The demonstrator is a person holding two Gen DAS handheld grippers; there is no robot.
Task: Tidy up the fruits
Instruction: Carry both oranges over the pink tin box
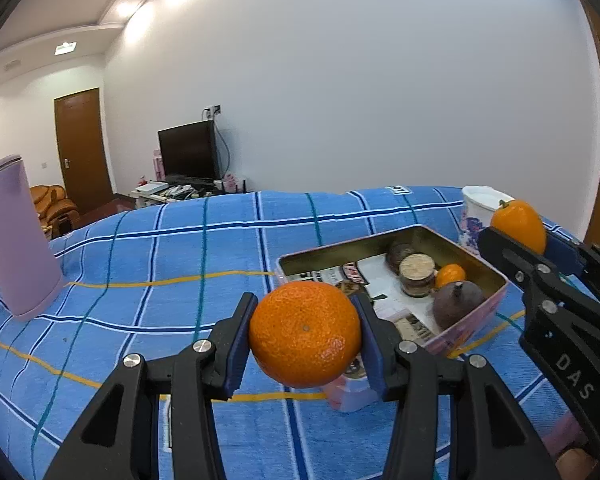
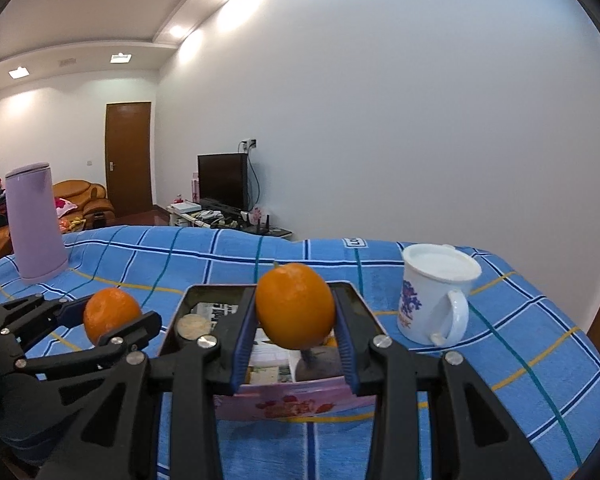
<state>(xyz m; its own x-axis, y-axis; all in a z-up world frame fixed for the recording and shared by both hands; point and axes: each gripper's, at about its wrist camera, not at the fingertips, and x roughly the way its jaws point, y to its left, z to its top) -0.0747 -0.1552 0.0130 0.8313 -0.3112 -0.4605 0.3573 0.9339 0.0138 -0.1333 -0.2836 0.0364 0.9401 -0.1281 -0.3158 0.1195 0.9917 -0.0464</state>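
Observation:
My left gripper is shut on a round orange mandarin, held above the blue checked cloth just left of a pink tin box. My right gripper is shut on a smooth oval orange fruit with a small stem, held over the tin's near edge. The tin holds a small orange fruit, a dark brown round fruit, a cork-lidded jar and printed packets. The left gripper with its mandarin shows at the left in the right wrist view; the right gripper's fruit shows at the right in the left wrist view.
A tall lilac kettle stands at the far left of the cloth. A white mug with a purple print stands right of the tin. A TV, door and sofa lie beyond the table.

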